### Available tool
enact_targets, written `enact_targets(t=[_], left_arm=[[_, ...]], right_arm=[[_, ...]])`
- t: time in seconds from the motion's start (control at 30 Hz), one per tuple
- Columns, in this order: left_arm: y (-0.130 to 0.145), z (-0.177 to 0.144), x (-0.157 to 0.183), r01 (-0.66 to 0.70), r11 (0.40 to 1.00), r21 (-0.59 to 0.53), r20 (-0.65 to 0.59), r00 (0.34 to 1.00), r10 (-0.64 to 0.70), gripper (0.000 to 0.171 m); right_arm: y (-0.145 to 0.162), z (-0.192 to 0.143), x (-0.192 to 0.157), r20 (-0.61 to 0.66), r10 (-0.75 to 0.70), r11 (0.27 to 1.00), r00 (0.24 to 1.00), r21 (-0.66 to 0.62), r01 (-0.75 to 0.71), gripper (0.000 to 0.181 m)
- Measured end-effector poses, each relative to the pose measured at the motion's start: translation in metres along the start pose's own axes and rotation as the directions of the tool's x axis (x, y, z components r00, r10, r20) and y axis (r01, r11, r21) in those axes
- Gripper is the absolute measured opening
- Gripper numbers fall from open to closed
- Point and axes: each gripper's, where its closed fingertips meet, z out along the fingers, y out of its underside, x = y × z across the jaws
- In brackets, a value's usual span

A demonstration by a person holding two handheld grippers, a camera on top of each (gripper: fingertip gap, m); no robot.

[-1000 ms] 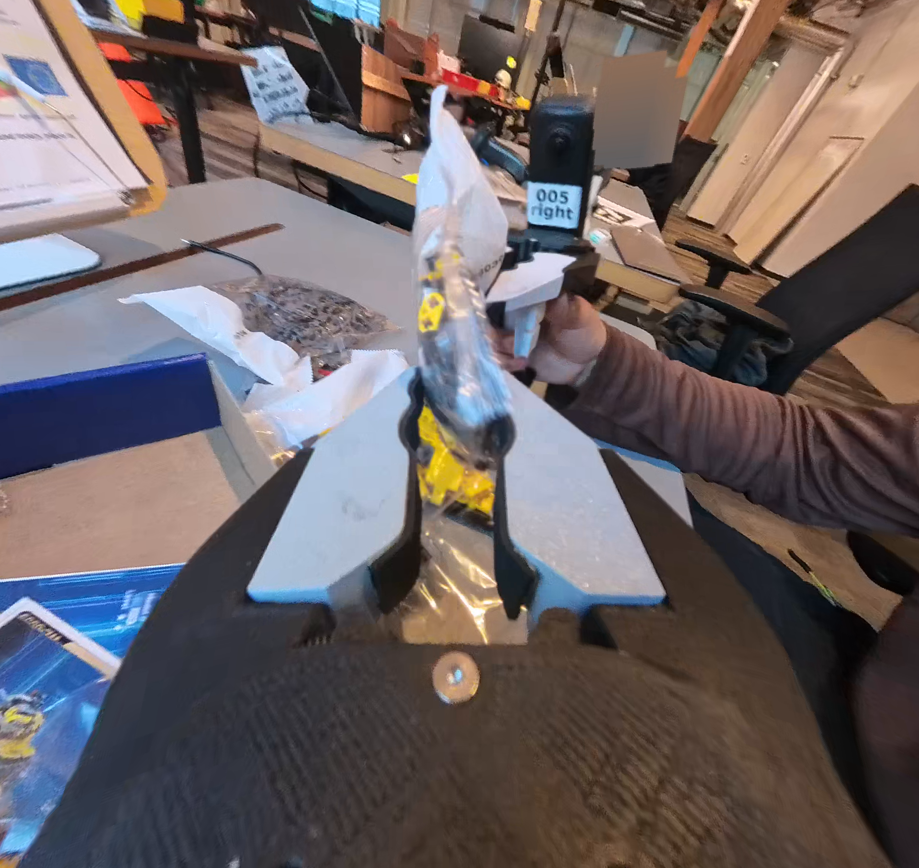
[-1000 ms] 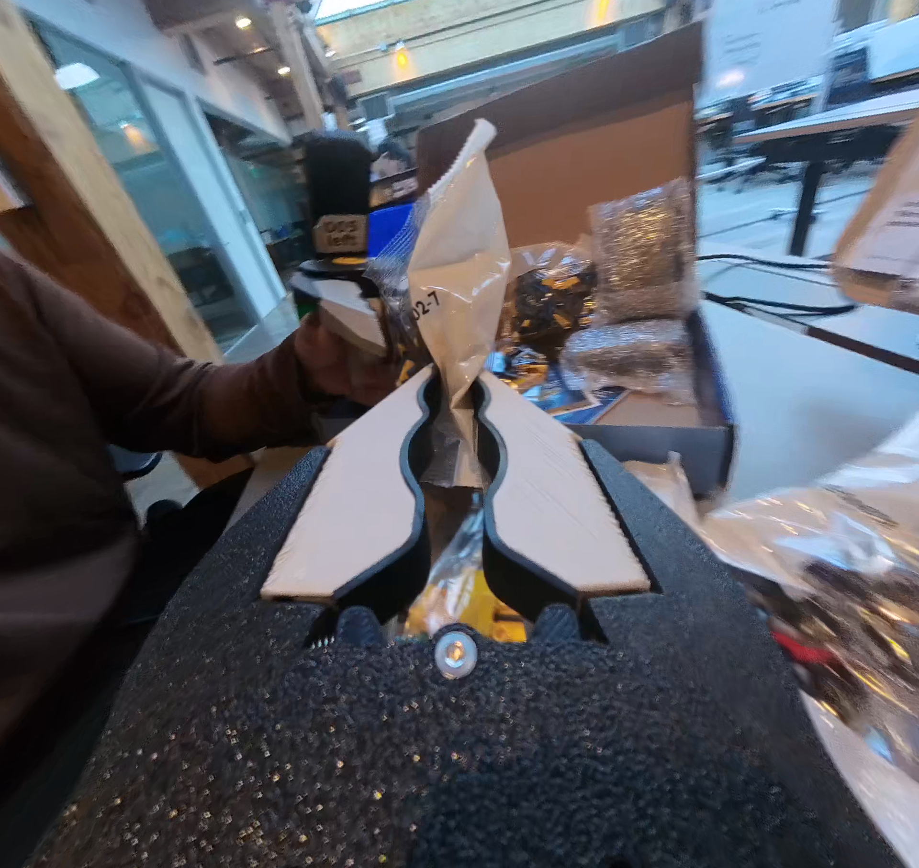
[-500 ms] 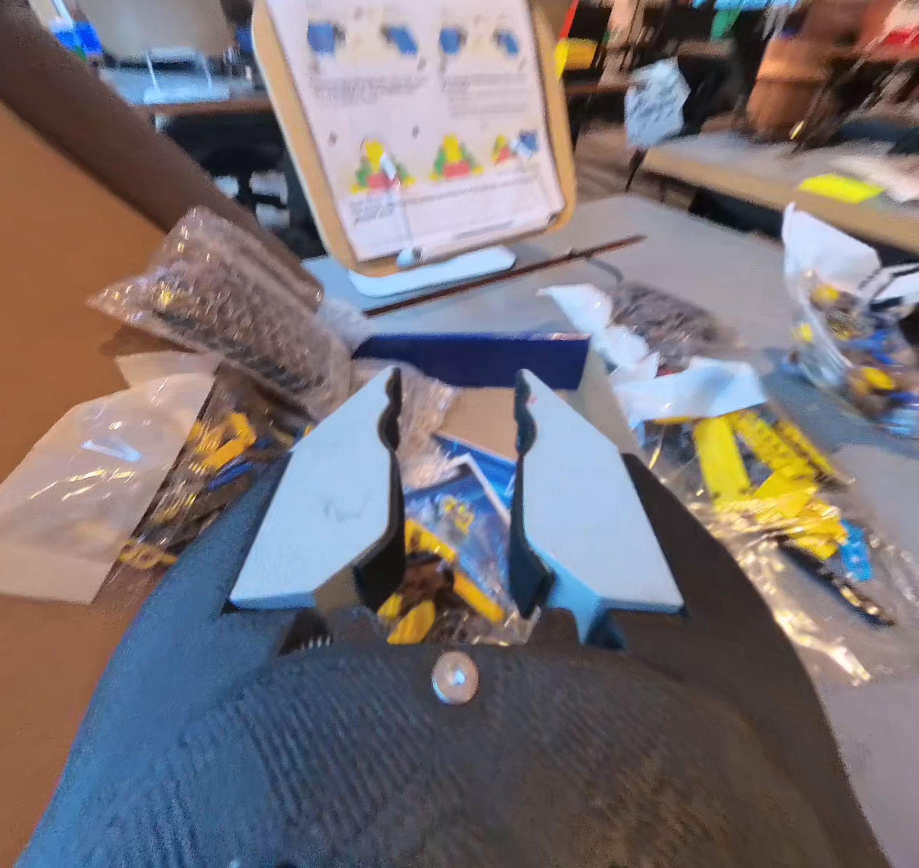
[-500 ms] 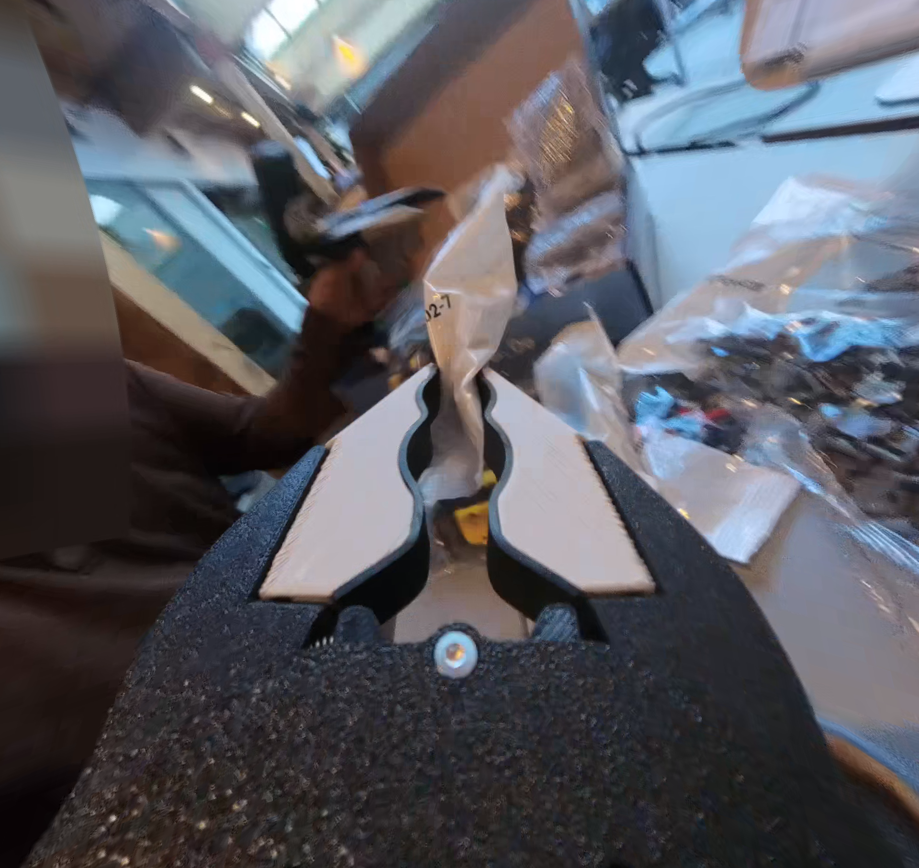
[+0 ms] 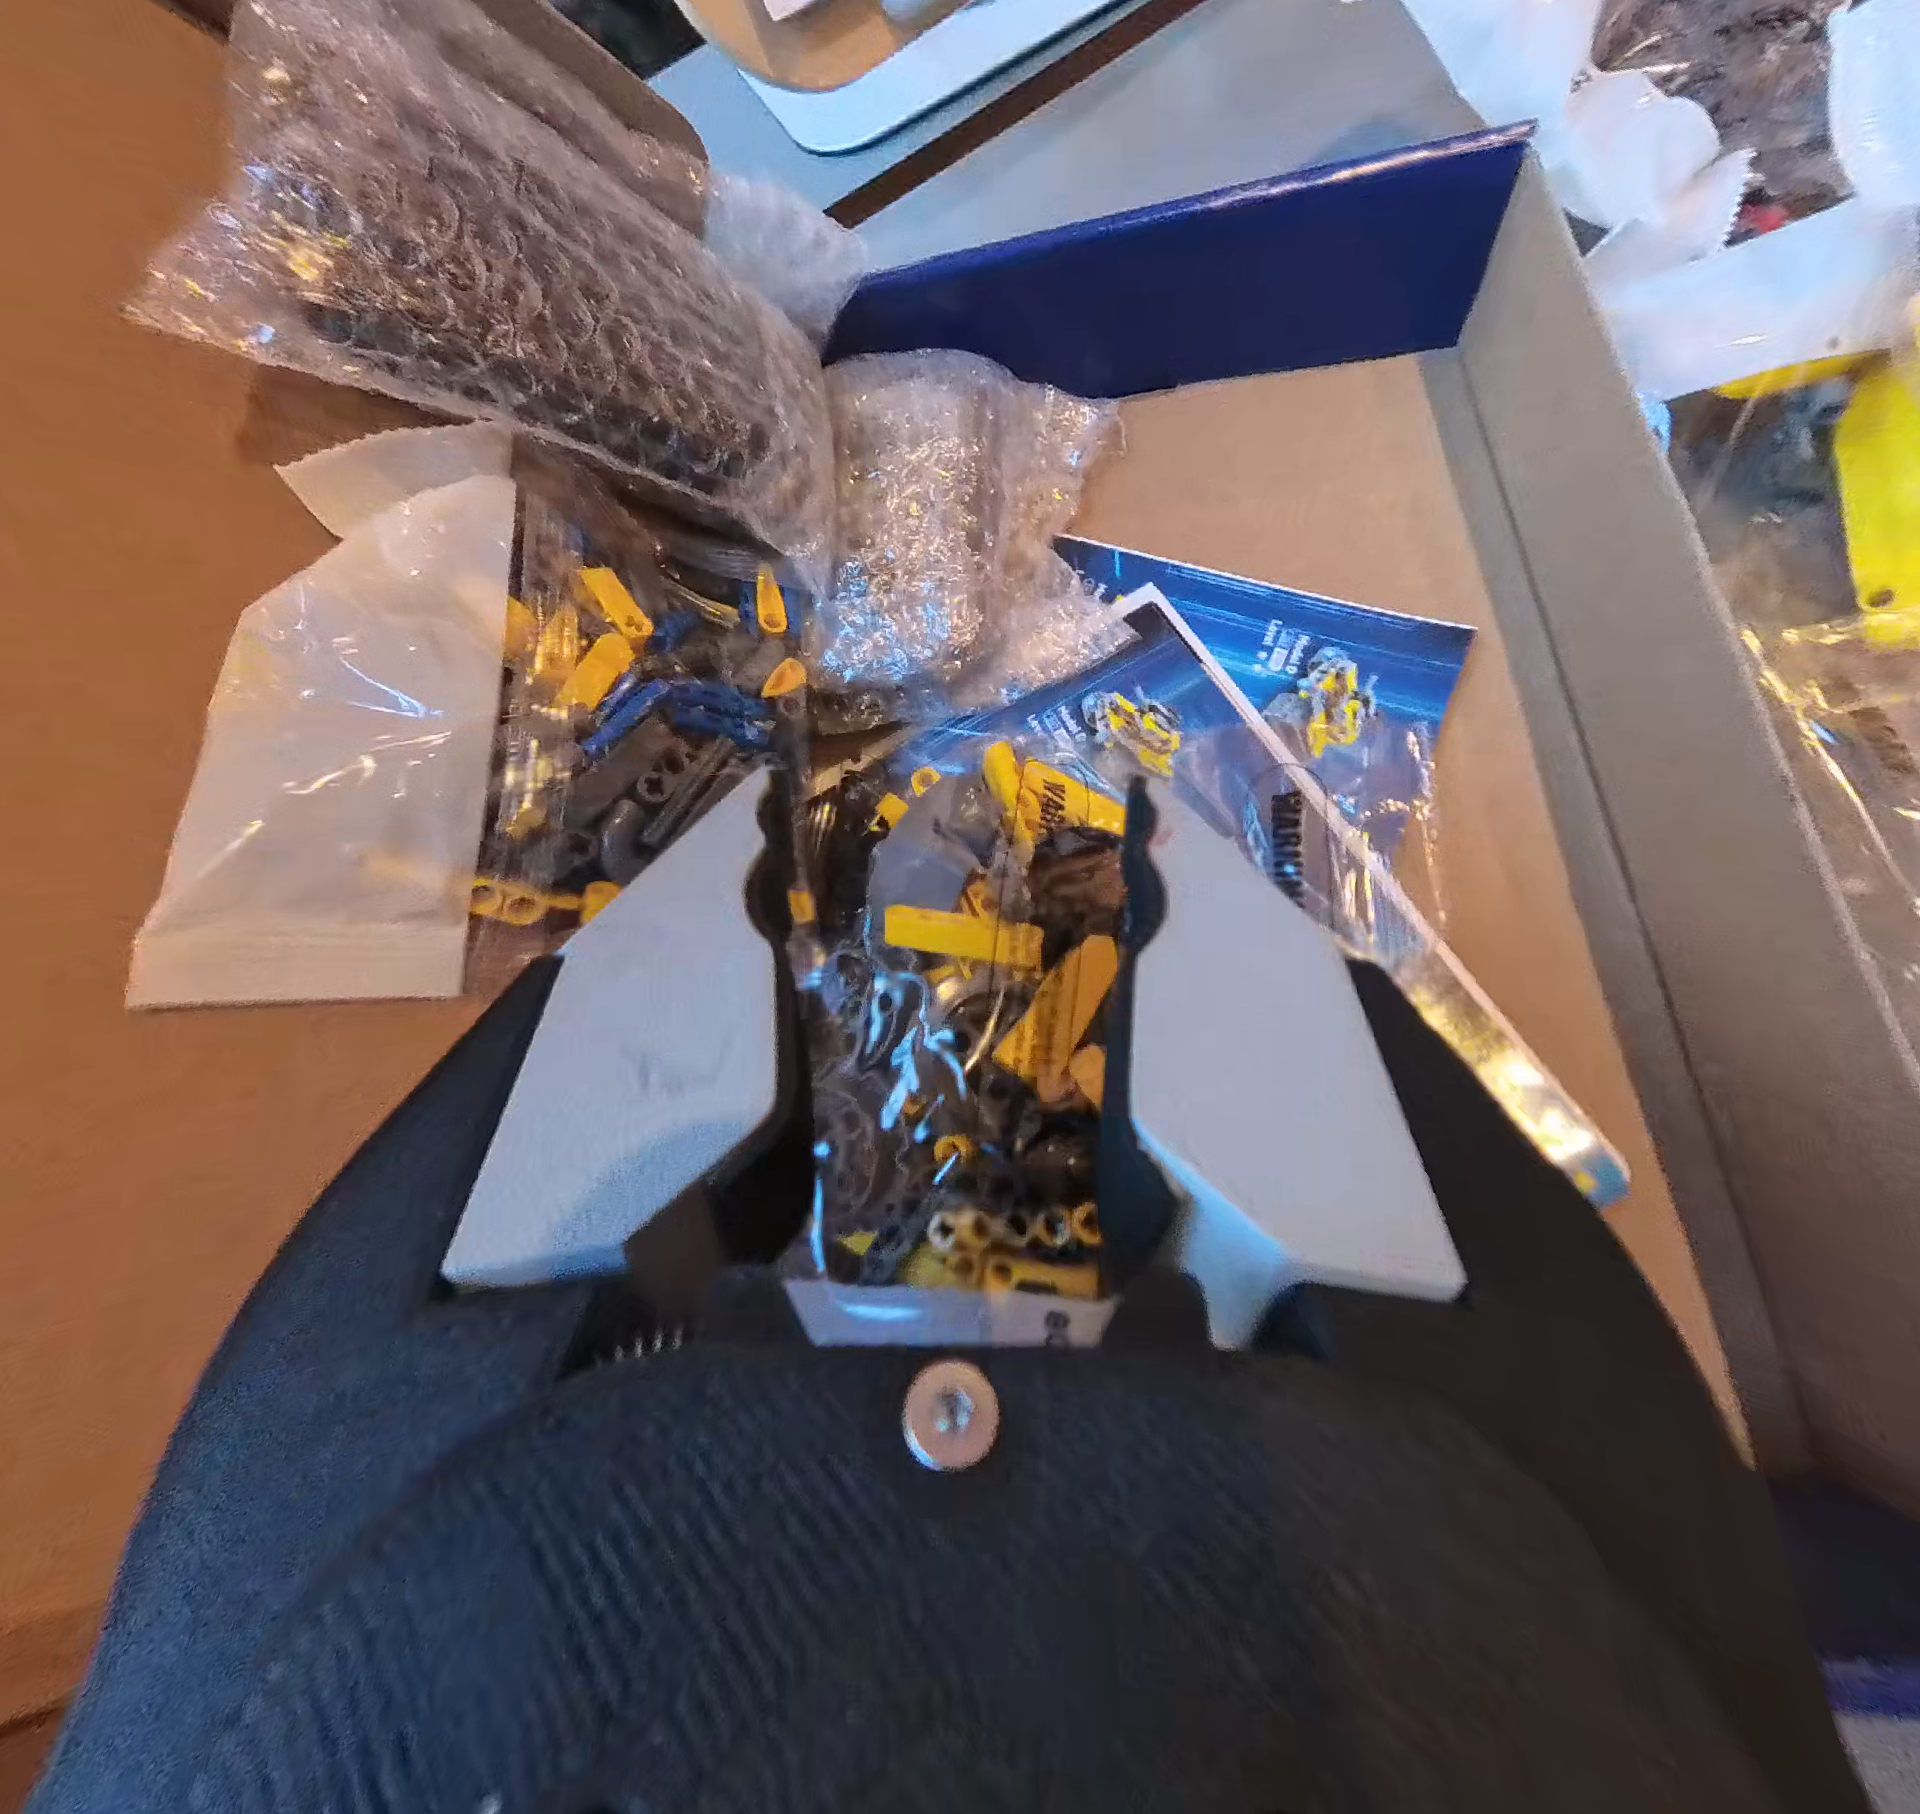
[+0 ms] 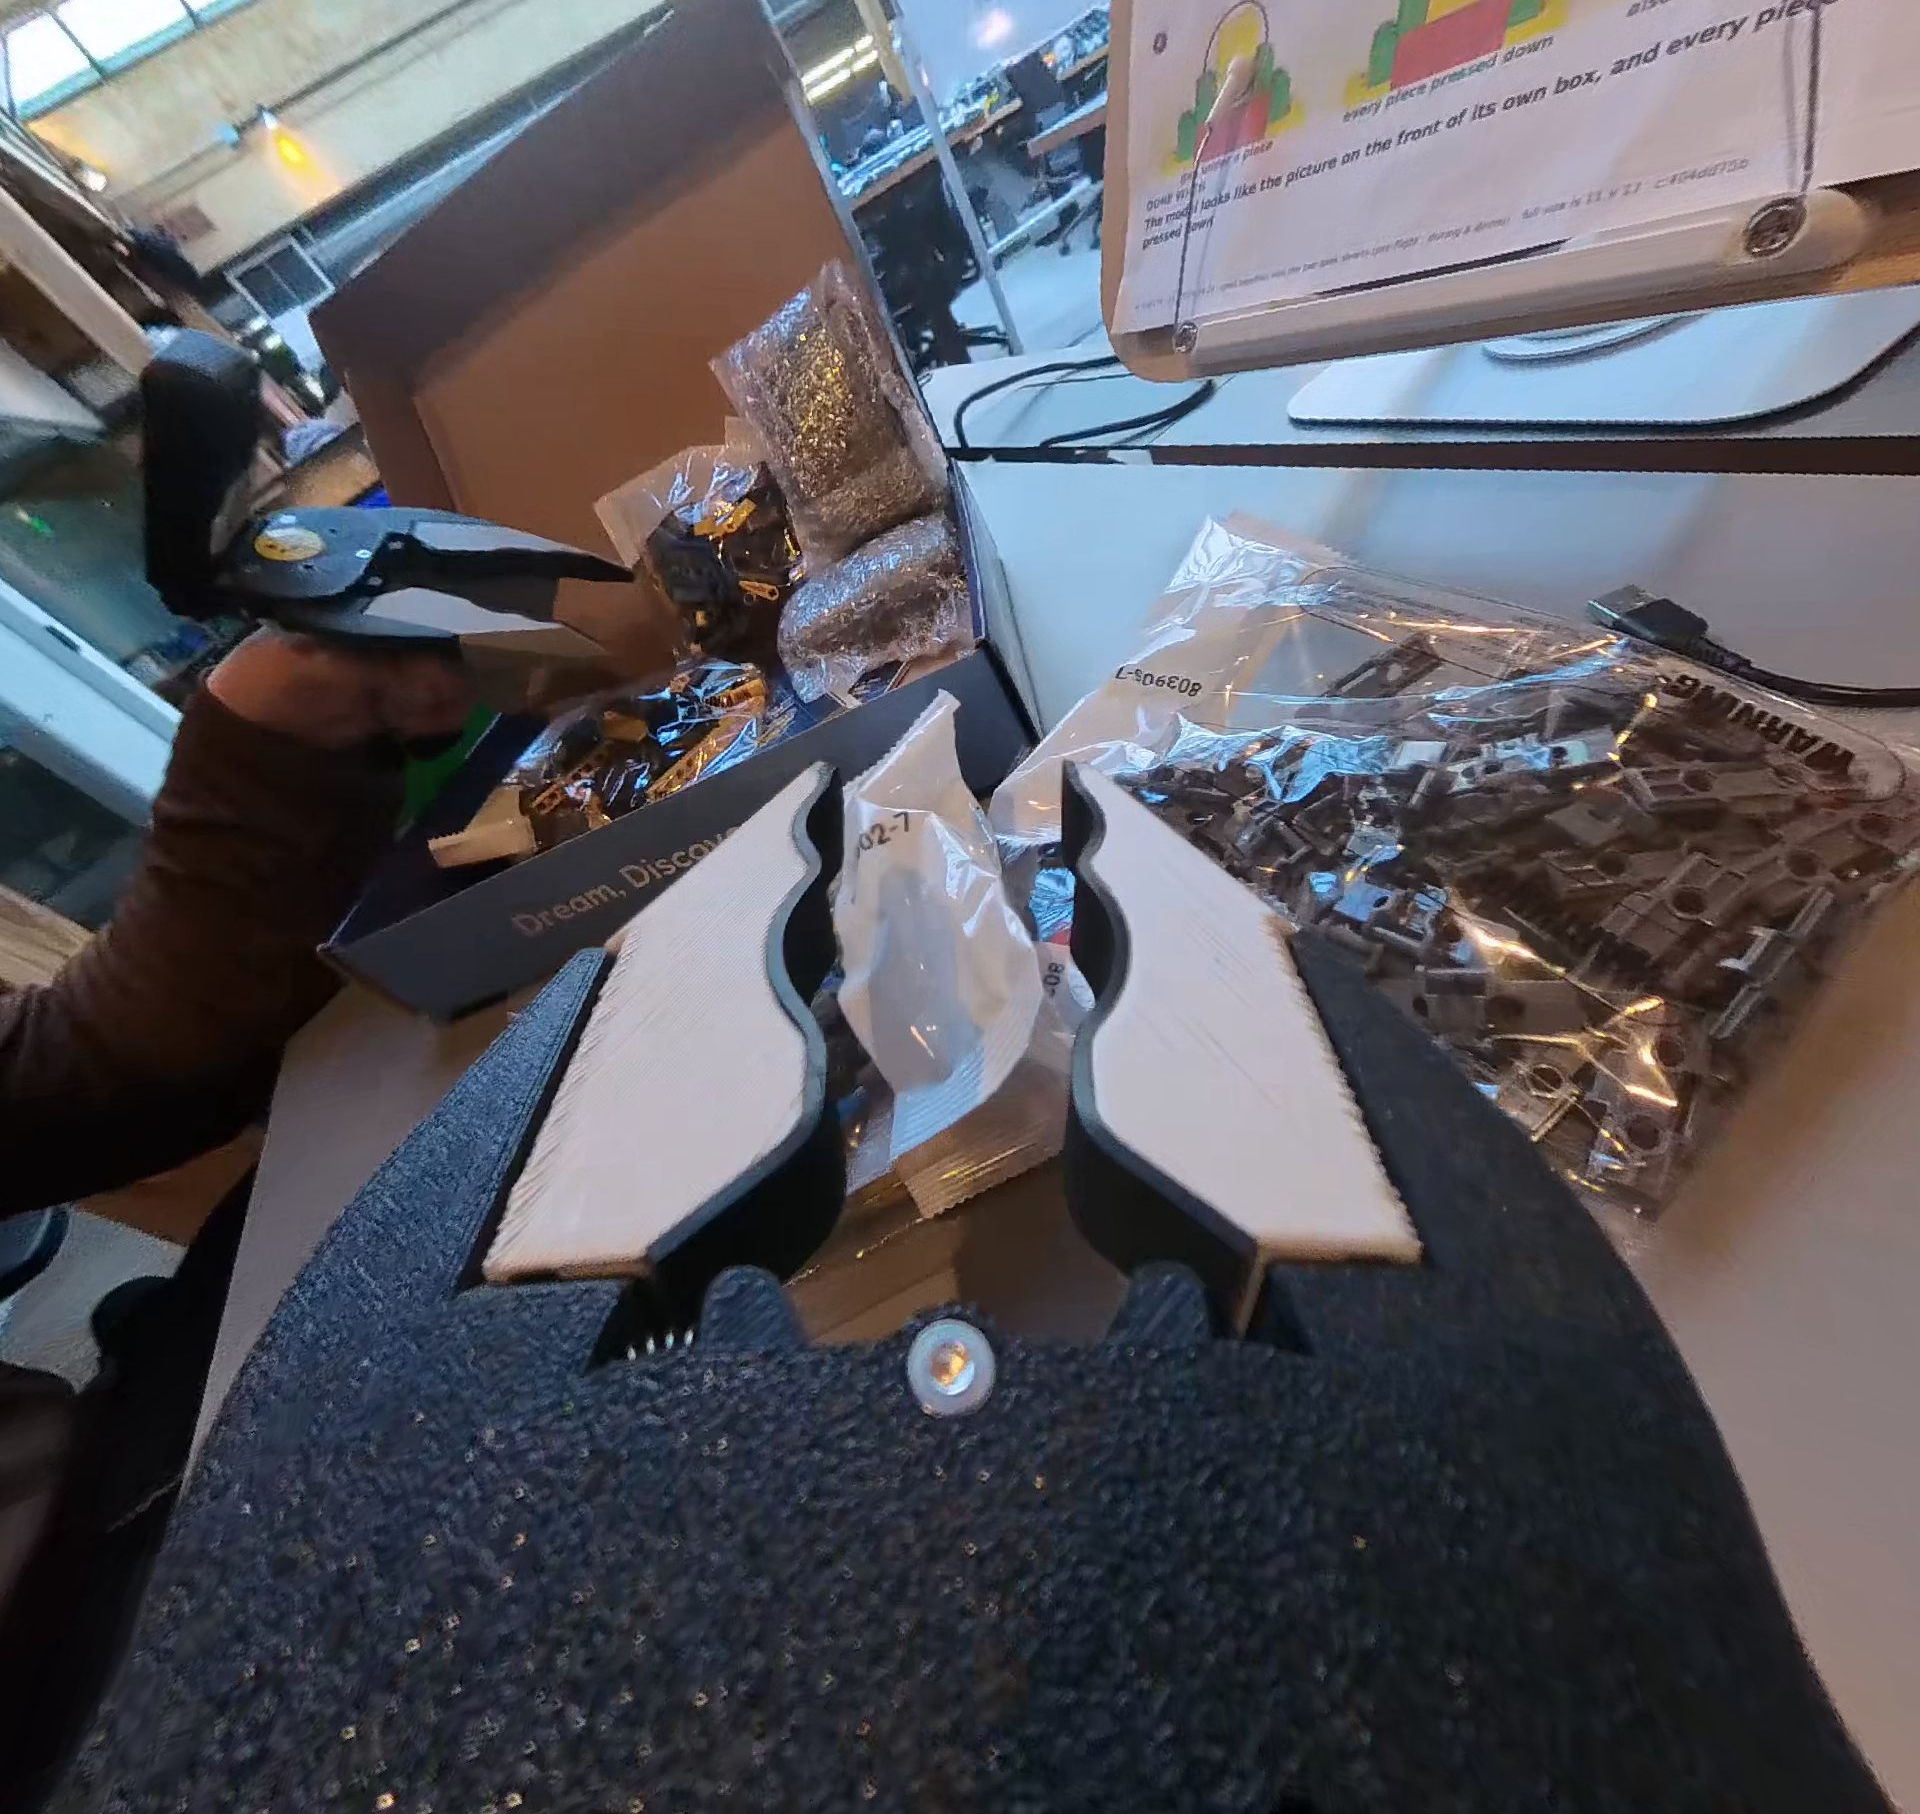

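Hovering spread inside the box, the left hand-held gripper is straddling a lengthwise parts bag, while the right hand-held gripper, also spread, is flanking a small bag.

Bags in box; booklet beside.

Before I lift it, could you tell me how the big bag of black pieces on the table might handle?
The big bag looks floppy: thin, creased clear film. Packed with loose pieces, it is probably fairly heavy and may sag. The glossy film could be slippery.

Glossy clear plastic bags, matt brown cardboard box, rough black tongs.
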Motion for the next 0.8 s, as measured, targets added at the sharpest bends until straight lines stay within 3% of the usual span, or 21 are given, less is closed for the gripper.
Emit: enact_targets(t=[0.17,0.33,0.4,0.5,0.57,0.7,0.8], left_arm=[[0.005,-0.024,-0.008,-0.131,0.983,-0.126,-0.045,0.991,0.126,0.067],[0.066,-0.016,-0.003,-0.227,0.879,-0.420,-0.165,0.971,0.172,0.071],[0.067,-0.013,0.004,-0.219,0.878,-0.426,-0.192,0.970,0.148,0.062],[0.068,-0.010,0.002,-0.204,0.861,-0.465,-0.176,0.975,0.136,0.067],[0.070,-0.009,0.008,-0.189,0.850,-0.491,-0.206,0.974,0.097,0.059],[0.072,0.003,0.018,-0.116,0.864,-0.490,-0.231,0.973,0.000,0.078],[0.072,0.006,0.018,-0.125,0.870,-0.477,-0.240,0.971,0.008,0.079]], right_arm=[[-0.004,0.001,-0.004,0.033,0.027,1.000,0.999,0.015,-0.027,0.041],[0.005,0.009,-0.013,0.059,0.017,1.000,0.998,-0.027,-0.016,0.040],[0.009,0.013,-0.017,0.072,0.015,0.999,0.997,-0.045,-0.012,0.041],[0.015,0.018,-0.022,0.088,0.009,0.997,0.996,-0.077,-0.002,0.041],[0.016,0.019,-0.027,0.101,0.003,0.997,0.995,-0.081,0.005,0.041],[0.011,0.018,-0.033,0.113,-0.015,0.998,0.994,-0.065,0.022,0.041],[0.005,0.014,-0.036,0.123,-0.013,0.999,0.992,-0.038,0.018,0.041]])
